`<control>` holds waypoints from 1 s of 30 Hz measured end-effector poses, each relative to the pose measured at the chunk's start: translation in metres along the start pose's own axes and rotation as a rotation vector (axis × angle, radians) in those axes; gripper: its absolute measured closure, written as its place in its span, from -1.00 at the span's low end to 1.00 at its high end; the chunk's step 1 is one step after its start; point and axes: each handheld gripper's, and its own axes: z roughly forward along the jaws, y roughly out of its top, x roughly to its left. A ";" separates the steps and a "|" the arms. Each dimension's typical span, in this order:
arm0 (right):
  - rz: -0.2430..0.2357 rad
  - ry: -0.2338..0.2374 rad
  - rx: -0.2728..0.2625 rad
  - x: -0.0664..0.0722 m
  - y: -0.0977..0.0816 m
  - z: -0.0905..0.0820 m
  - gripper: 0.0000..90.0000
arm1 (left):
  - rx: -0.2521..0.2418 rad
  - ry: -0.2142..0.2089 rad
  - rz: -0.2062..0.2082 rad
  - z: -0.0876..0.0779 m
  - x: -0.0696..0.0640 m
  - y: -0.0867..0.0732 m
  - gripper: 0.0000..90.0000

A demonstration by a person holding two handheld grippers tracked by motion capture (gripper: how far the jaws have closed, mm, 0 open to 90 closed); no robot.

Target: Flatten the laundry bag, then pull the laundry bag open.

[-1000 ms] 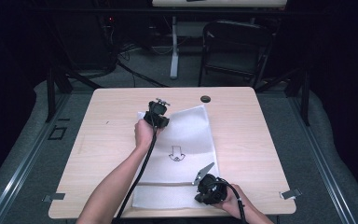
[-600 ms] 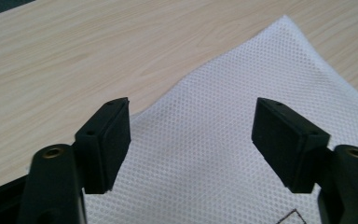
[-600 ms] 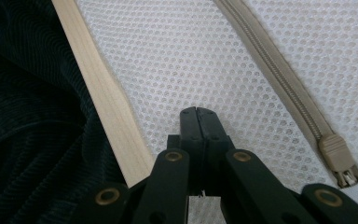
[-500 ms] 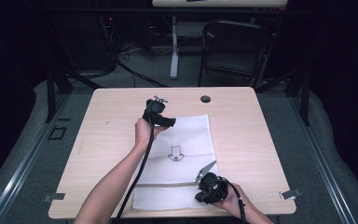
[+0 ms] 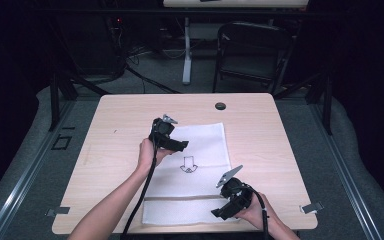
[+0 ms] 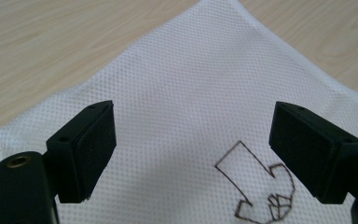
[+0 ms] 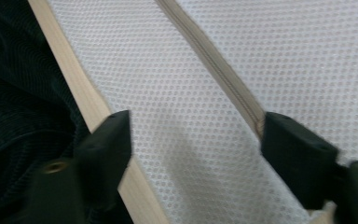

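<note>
- Table: bare wood open from 9 to 12 o'clock and along 3 o'clock.
- Cloth: white mesh, flat at centre-right, its near hem at the table's 6 o'clock edge; a seam band and a drawn arrow show.
- Left gripper: over the cloth's 10 o'clock corner, jaws just opened wide, nothing between.
- Right gripper: above the near hem, jaws just opened, spread apart.

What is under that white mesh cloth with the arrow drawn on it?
The white mesh cloth lies flat on the wooden table, whose bare top shows all around it. A strip of table also shows through a gap near the front edge. Whatever the cloth covers is hidden.
</note>
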 end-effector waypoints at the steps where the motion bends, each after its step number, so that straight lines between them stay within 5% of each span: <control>1: 0.007 -0.007 0.001 -0.001 0.000 -0.001 -0.62 | 0.002 -0.002 0.009 -0.003 -0.002 -0.003 -0.66; 10: 0.029 -0.032 0.003 -0.013 -0.001 -0.009 -0.86 | -0.004 -0.056 0.057 -0.026 -0.020 -0.019 -0.71; 30: 0.048 -0.116 -0.053 -0.028 -0.012 -0.028 -0.72 | 0.017 -0.134 0.133 -0.038 -0.051 -0.036 -0.76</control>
